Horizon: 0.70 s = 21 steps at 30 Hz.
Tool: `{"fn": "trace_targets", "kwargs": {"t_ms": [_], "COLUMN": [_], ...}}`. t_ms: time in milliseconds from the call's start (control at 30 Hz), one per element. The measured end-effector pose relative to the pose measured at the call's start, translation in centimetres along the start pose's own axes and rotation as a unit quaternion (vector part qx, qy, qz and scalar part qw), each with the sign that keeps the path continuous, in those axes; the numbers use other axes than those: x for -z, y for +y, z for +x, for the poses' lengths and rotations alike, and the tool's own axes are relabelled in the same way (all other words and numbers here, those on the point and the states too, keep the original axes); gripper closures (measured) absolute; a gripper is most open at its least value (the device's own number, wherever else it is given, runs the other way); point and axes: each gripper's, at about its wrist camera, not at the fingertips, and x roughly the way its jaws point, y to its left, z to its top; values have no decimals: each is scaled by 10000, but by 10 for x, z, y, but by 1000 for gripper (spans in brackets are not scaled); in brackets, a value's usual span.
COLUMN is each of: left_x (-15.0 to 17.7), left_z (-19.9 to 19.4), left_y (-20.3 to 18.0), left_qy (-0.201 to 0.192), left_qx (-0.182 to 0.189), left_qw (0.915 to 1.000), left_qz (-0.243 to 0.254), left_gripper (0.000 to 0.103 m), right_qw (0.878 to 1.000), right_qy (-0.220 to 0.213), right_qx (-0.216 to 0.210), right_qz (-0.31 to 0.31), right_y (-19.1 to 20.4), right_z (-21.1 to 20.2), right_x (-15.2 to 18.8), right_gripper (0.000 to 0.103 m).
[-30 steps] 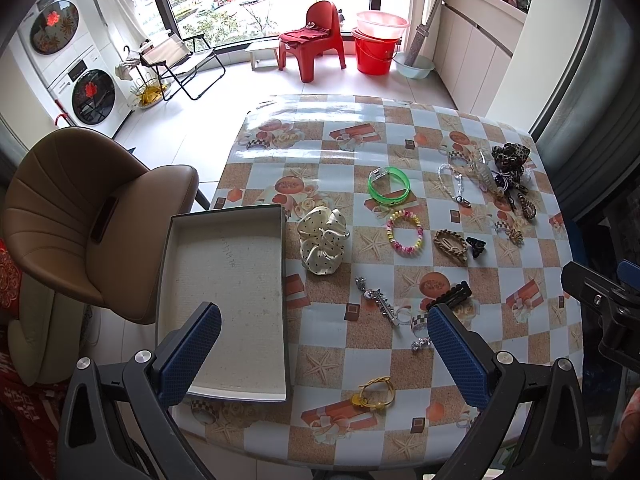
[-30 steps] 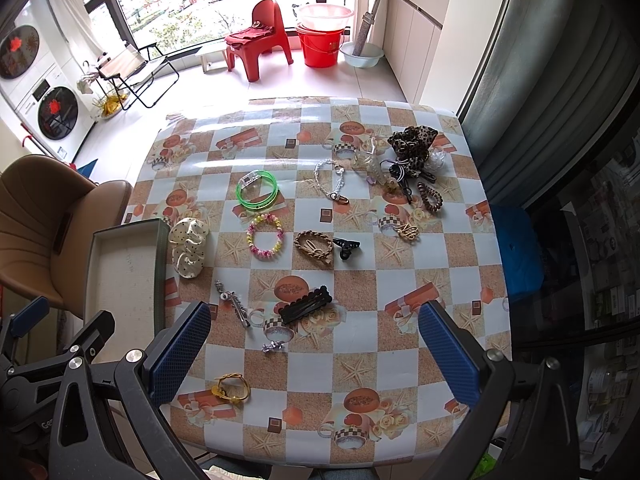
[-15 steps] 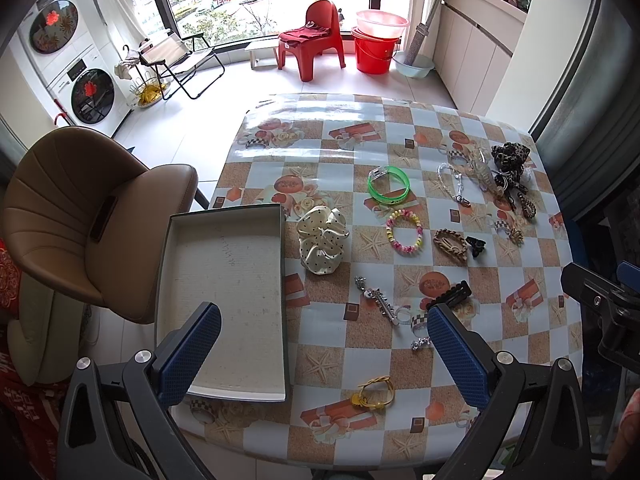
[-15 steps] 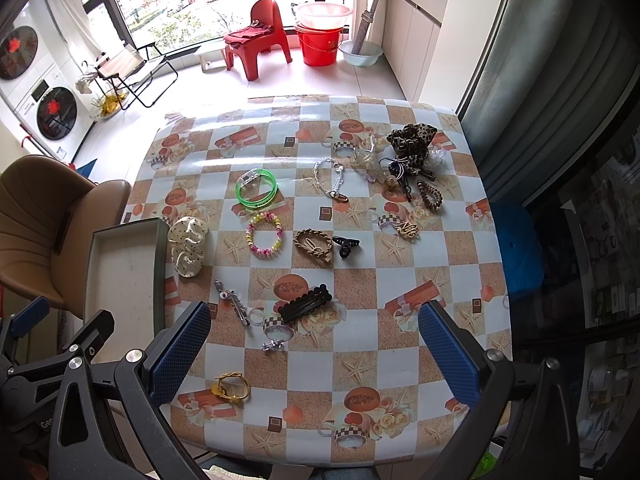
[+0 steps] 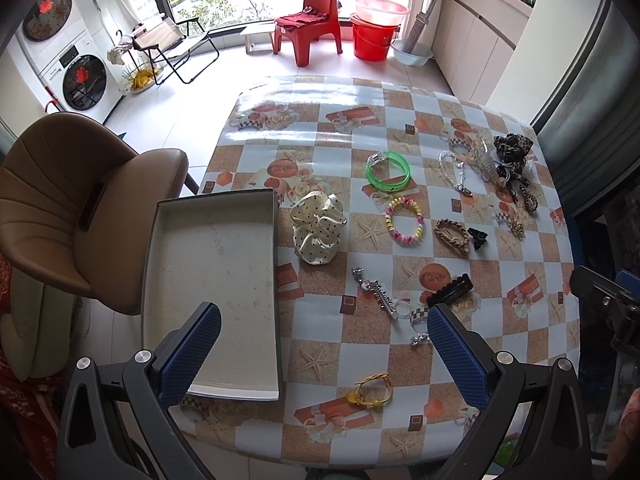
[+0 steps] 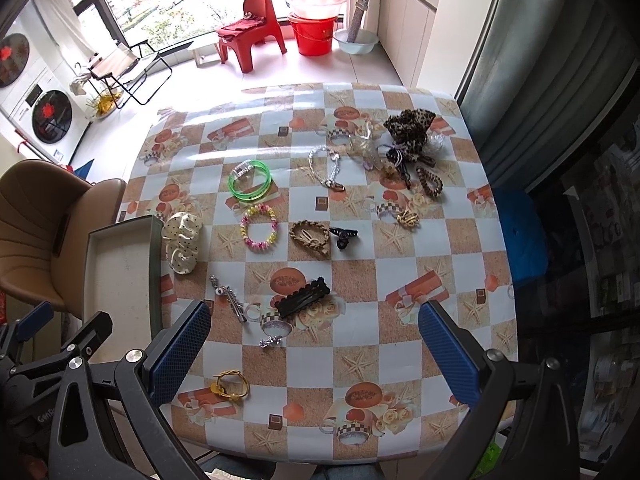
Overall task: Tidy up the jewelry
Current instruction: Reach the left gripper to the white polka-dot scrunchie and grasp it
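Overhead, both views look down on a counter [image 5: 348, 128] covered in a checked oilcloth with starfish and gift-box prints, set in a tiled room with big windows, a red plastic chair [image 5: 310, 24], a red bucket [image 5: 370, 36], stacked washing machines [image 5: 76, 68] and a brown padded chair [image 5: 76, 204] at the counter's left edge. A shallow grey tray [image 5: 214, 390] lies at the near left with nothing in it. The jewelry is spread loose to its right: a cream dotted scrunchie [image 5: 318, 228] just beside the tray, a green bangle [image 5: 388, 170], a beaded bracelet [image 5: 404, 220], a black hair clip [image 6: 306, 300], a gold bracelet [image 5: 370, 390] near the front edge, and a tangled pile around a leopard scrunchie [image 6: 408, 128] at the far right. The left claw [image 5: 320, 356] and right claw [image 6: 314, 354] hang above the near edge, jaws spread wide, holding nothing. Compared with a second ago, nothing on the counter has moved and the claws sit in the same place.
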Motion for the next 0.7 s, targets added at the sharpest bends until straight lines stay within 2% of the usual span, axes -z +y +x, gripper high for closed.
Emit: {"fn": "trace_targets", "kwargs": {"t_ms": [133, 300, 467, 700], "left_x": [-2, -13, -30, -56], "left_z": [21, 48, 81, 132], "left_y": [-1, -2, -10, -16], "left_qy": [137, 265, 219, 197], "left_qx": [-22, 117, 107, 24], "left_qw": [9999, 9996, 9996, 9992], "left_qz": [0, 7, 146, 338], "left_gripper": [0, 0, 0, 0], "right_qw": [9997, 9987, 9965, 9960], "right_qy": [190, 443, 715, 808], "right_qx": [-47, -84, -117, -94], "right_qz": [111, 239, 409, 369], "right_y": [-11, -29, -41, -53], "right_z": [20, 49, 85, 134], "right_x": [4, 2, -1, -13], "right_gripper": [0, 0, 0, 0]}}
